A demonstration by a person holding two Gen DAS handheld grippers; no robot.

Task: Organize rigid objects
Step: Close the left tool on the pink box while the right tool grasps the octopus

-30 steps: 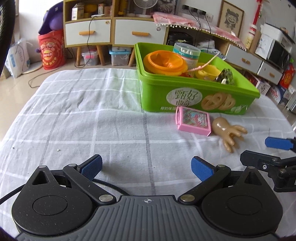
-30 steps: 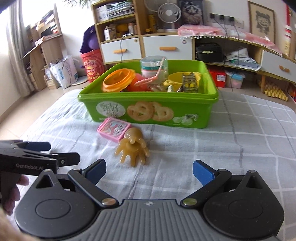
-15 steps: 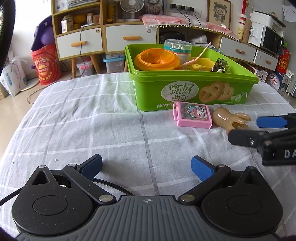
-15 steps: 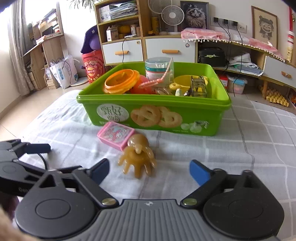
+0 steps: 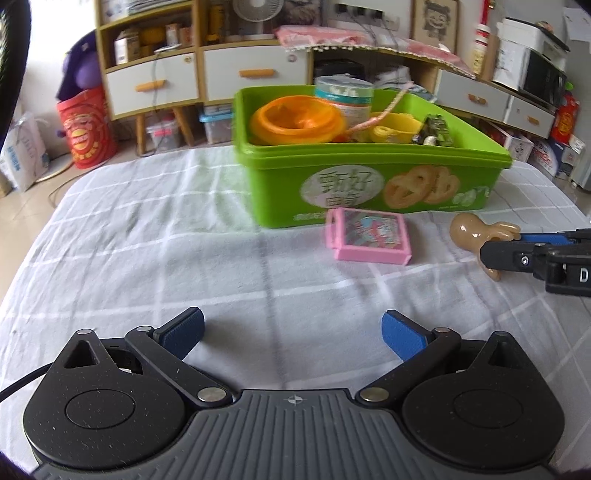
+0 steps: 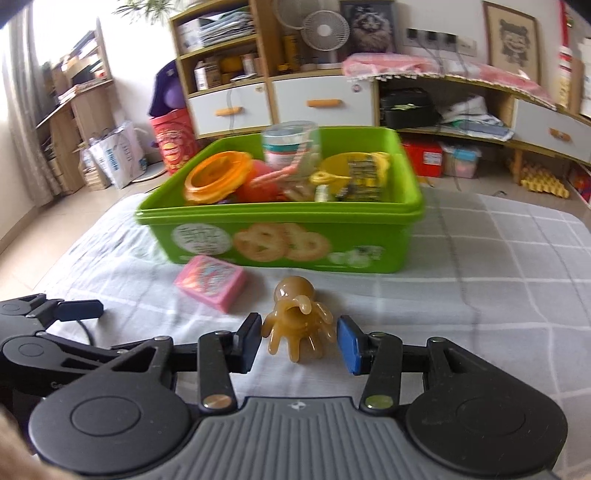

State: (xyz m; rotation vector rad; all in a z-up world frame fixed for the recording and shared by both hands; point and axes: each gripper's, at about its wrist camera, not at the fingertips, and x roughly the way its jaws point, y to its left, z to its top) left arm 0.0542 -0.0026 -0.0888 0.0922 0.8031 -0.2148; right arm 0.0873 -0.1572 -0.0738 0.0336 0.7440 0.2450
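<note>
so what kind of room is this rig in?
Looks like a lived-in home room, likely a living room: wooden cabinets with drawers, a fan and framed pictures along the wall. The work surface is a checked cloth, maybe over a bed or table.

I count one green bin (image 6: 280,221), one pink box (image 6: 210,282), one tan hand toy (image 6: 297,325) and two grippers: the left gripper (image 5: 291,330), the right gripper (image 6: 299,343).

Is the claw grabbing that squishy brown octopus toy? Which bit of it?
The right gripper has just been closing around the brown octopus toy, pads at its spread legs, not its round head. The left gripper is open and holds nothing.
</note>
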